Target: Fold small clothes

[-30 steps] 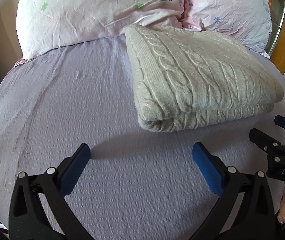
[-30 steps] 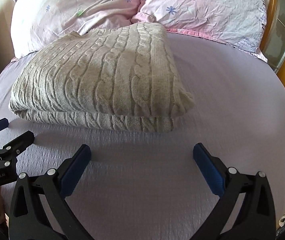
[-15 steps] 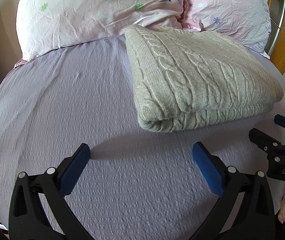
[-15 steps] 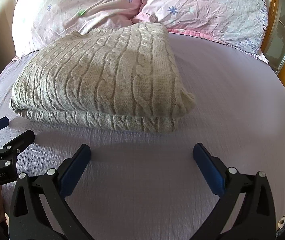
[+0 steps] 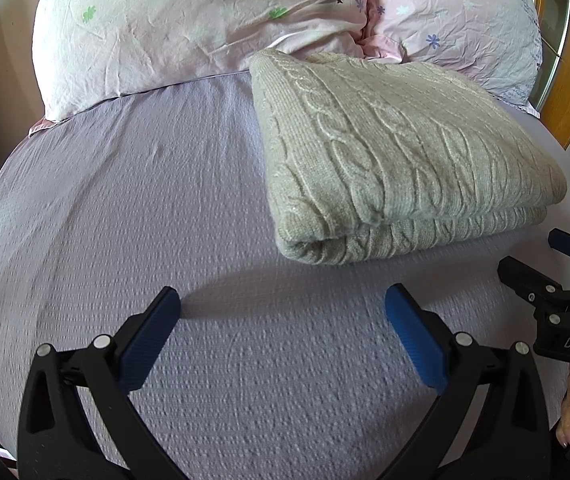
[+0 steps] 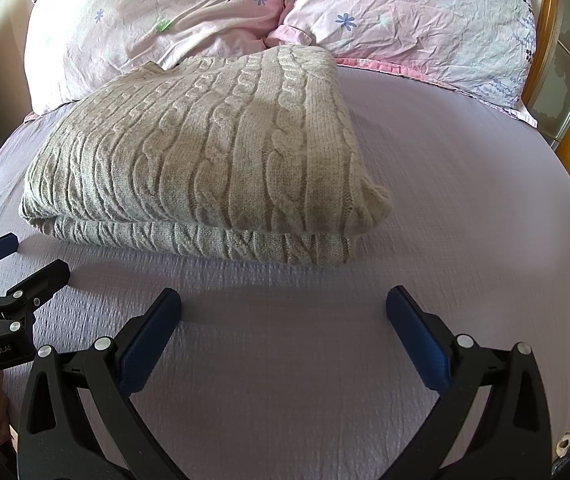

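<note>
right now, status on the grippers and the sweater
Left hand-held gripper open, empty. Right hand-held gripper open, empty. Beige cable-knit sweater folded on the lilac textured bedsheet, touching the pink floral pillows. Nothing in the way.

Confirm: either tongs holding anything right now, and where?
Nothing held. Left tongs and right tongs both gape open over the bedsheet, short of the folded sweater.

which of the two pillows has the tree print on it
The left pillow, the one behind the folded cable-knit sweater. A dark tree is printed near its inner edge. The right pillow shows only small flowers.
</note>
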